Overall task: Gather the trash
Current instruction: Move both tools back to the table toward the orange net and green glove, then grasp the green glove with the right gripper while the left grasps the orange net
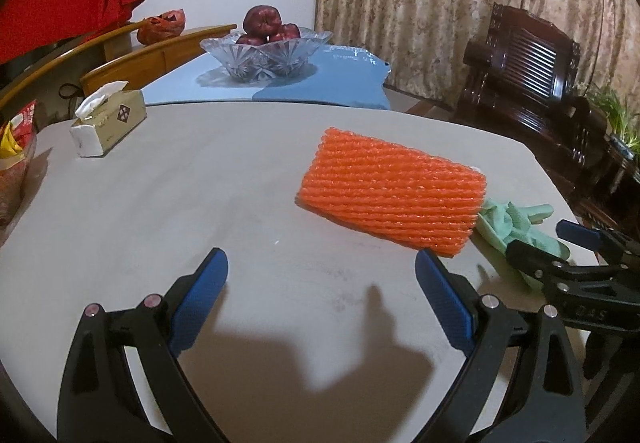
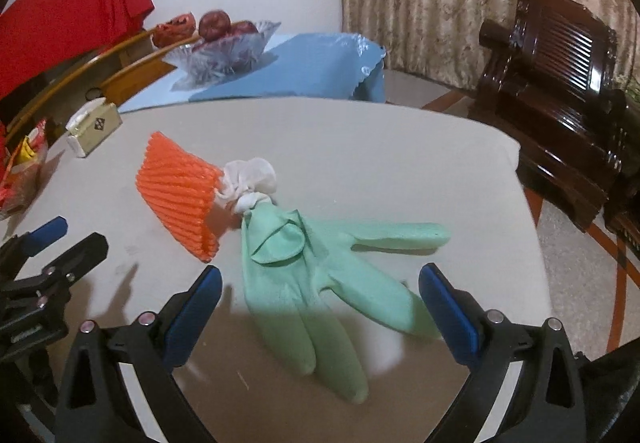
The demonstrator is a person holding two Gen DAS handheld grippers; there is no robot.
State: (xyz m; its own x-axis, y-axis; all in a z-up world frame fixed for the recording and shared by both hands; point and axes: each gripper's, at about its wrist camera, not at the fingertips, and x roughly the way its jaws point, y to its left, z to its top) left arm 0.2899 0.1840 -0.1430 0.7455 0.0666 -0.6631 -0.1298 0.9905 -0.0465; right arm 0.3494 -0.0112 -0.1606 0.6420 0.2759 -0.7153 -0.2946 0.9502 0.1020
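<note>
An orange foam fruit net (image 1: 390,192) lies flat on the grey table (image 1: 200,203), just ahead and right of my open left gripper (image 1: 322,269), which holds nothing. In the right wrist view the same orange net (image 2: 180,191) lies beside a crumpled white tissue (image 2: 250,179) and a flat green rubber glove (image 2: 320,283). My right gripper (image 2: 320,287) stands open low over the glove, its blue pads on either side of the glove's fingers. The glove (image 1: 516,227) peeks out behind the net in the left wrist view, with the right gripper (image 1: 560,243) over it.
A tissue box (image 1: 108,121) sits at the table's far left, with snack packets (image 1: 16,147) at the left edge. Beyond lie a blue cloth (image 1: 320,79) with a glass bowl of apples (image 1: 264,51), wooden chair backs, a red cloth, and a dark wooden armchair (image 2: 560,83) on the right.
</note>
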